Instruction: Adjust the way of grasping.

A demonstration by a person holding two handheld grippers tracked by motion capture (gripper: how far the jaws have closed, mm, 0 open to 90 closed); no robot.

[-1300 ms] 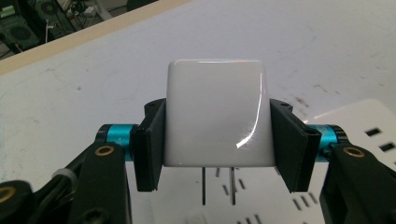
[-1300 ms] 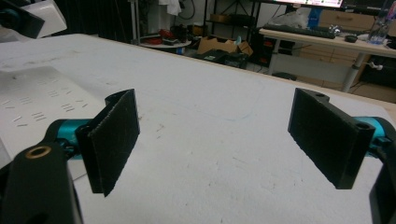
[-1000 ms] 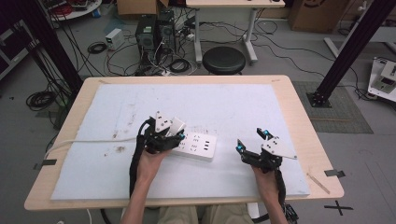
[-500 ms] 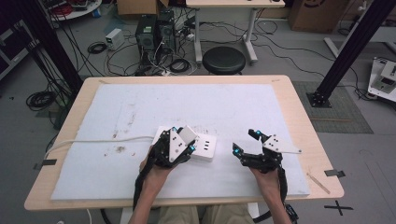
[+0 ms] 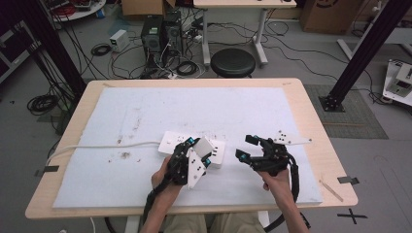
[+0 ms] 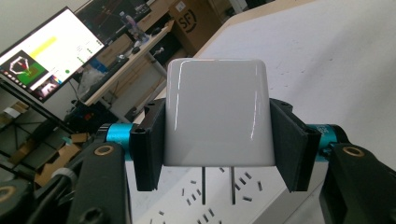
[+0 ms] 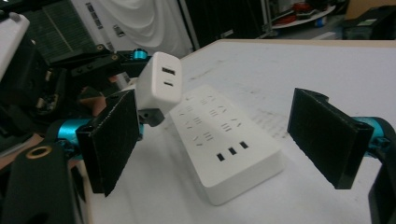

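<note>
Fingers (image 6: 149,144) of the left gripper (image 5: 197,153) clamp a white charger (image 6: 217,119) by its two sides, its two metal prongs pointing down just above the white power strip (image 7: 219,140). That strip lies flat near the middle of the bench (image 5: 301,97), on a white mat (image 5: 145,116), its cord running off to the left. Right of it, the right gripper (image 5: 248,148) hovers with fingers (image 7: 327,135) spread wide, holding nothing.
</note>
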